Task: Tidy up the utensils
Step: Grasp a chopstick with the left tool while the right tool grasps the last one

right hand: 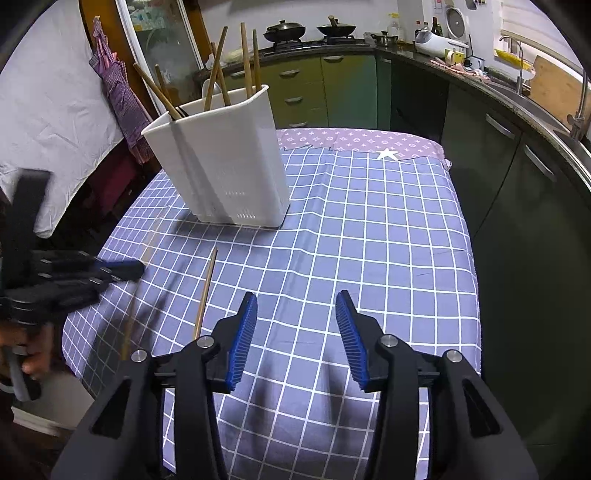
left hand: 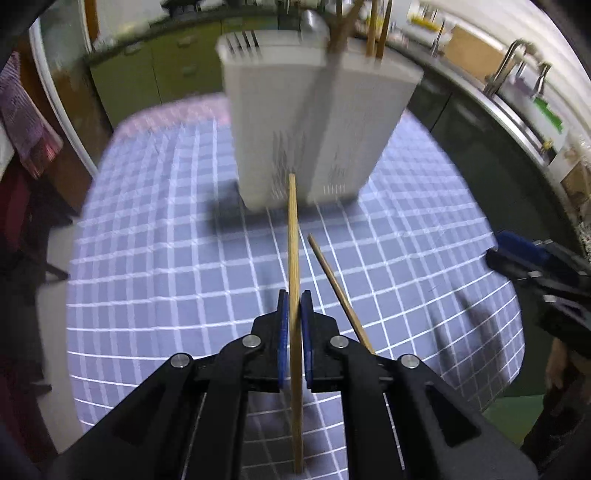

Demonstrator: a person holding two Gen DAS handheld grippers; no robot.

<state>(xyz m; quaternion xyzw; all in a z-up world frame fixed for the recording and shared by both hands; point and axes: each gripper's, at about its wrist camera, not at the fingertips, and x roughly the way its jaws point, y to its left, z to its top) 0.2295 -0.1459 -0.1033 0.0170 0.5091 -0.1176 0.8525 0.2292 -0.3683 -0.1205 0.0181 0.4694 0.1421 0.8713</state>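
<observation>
My left gripper (left hand: 294, 300) is shut on a wooden chopstick (left hand: 293, 229) that points up toward the white utensil holder (left hand: 306, 122). It is held above the checked tablecloth (left hand: 166, 258). A second chopstick (left hand: 334, 284) lies on the cloth just right of the gripper. In the right wrist view that loose chopstick (right hand: 206, 291) lies left of my right gripper (right hand: 297, 295), which stands open with nothing between its fingers. The holder (right hand: 229, 166) stands at the far left with several chopsticks (right hand: 245, 55) upright in it. The left gripper (right hand: 122, 271) shows blurred at the left edge.
Green kitchen cabinets (right hand: 332, 88) and a counter with pans (right hand: 284, 29) run behind the table. A sink with a tap (right hand: 517, 66) is on the right. A purple cloth (right hand: 122, 99) hangs at the left. A person's hand (right hand: 33, 362) holds the left gripper.
</observation>
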